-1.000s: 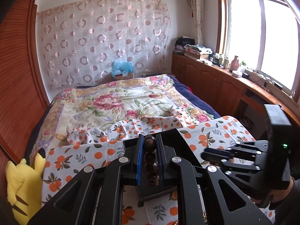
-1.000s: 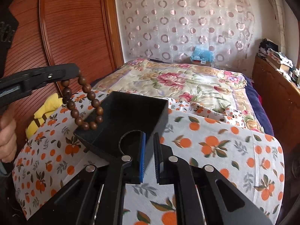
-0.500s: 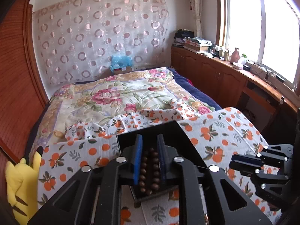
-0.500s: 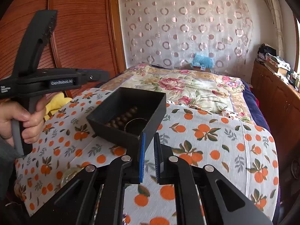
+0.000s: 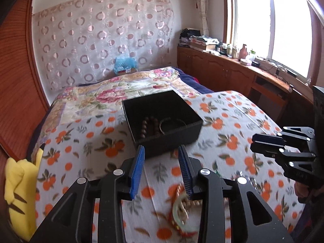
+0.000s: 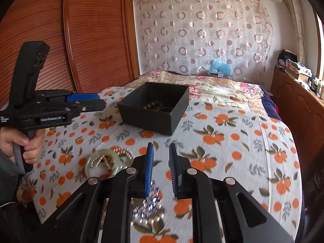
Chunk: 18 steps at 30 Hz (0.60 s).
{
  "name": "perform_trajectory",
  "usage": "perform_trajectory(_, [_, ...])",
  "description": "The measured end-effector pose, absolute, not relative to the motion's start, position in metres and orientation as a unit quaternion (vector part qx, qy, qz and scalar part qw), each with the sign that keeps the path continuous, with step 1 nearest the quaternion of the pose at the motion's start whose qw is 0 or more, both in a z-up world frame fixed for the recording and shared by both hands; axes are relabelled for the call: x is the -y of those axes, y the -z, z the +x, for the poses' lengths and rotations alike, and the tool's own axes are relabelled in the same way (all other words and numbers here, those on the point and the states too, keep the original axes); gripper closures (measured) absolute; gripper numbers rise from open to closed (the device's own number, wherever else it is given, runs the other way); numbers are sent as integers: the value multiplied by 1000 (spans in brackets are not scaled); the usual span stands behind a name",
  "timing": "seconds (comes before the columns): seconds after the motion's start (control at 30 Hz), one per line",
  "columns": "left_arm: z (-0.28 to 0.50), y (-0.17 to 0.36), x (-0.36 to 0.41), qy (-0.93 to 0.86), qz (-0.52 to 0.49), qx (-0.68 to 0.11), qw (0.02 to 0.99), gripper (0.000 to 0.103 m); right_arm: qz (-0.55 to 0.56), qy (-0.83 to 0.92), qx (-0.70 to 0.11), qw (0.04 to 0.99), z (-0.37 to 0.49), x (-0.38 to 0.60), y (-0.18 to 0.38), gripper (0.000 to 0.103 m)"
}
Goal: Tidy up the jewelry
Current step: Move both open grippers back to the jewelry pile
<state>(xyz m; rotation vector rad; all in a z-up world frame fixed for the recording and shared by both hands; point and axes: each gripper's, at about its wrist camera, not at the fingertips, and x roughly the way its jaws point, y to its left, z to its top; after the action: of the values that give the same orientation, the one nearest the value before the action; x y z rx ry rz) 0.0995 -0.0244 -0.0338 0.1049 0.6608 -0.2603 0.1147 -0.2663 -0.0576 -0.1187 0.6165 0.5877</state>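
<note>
A black open box (image 5: pixel 162 119) sits on the orange-print cloth and holds a dark wooden bead bracelet (image 5: pixel 148 126) and a thin bangle (image 5: pixel 172 124). The box also shows in the right wrist view (image 6: pixel 155 106). My left gripper (image 5: pixel 161 151) is open and empty, just short of the box. My right gripper (image 6: pixel 161 148) is open and empty. A pale green jade bangle (image 6: pixel 102 166) with a gold bead chain (image 6: pixel 119 155) lies to its left; it also shows blurred in the left wrist view (image 5: pixel 183 212). A silver sparkly piece (image 6: pixel 149 204) lies under the right fingers.
The cloth (image 6: pixel 232 141) covers a raised surface in front of a floral bed (image 5: pixel 121 93). A yellow plush toy (image 5: pixel 18 188) lies at the left. A wooden wardrobe (image 6: pixel 60 40) stands left, and wooden cabinets (image 5: pixel 232 75) under the window at right.
The left gripper opened and dropped the bead bracelet into the box, then pulled back. The right gripper also pulled back and opened wider, and the loose jewelry came into view.
</note>
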Motion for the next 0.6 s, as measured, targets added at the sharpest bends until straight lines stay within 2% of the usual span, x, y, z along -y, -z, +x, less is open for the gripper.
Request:
perform_trajectory(0.07, [89,38,24,133,49,-324,935,60,-63,-282,-306,907,108,267,64,85])
perform_trajectory(0.27, [68,52,25,138,50,-333,931,56,-67,-276,-327,901,94,271,81,85])
perform_trajectory(0.4, [59,64,26,132,54,-340,930,55,-61,-274,-338,898,92,273,88,75])
perform_trajectory(0.6, [54,79,30,136,55,-353,924,47,-59,-288,-363,884,97,265,97,75])
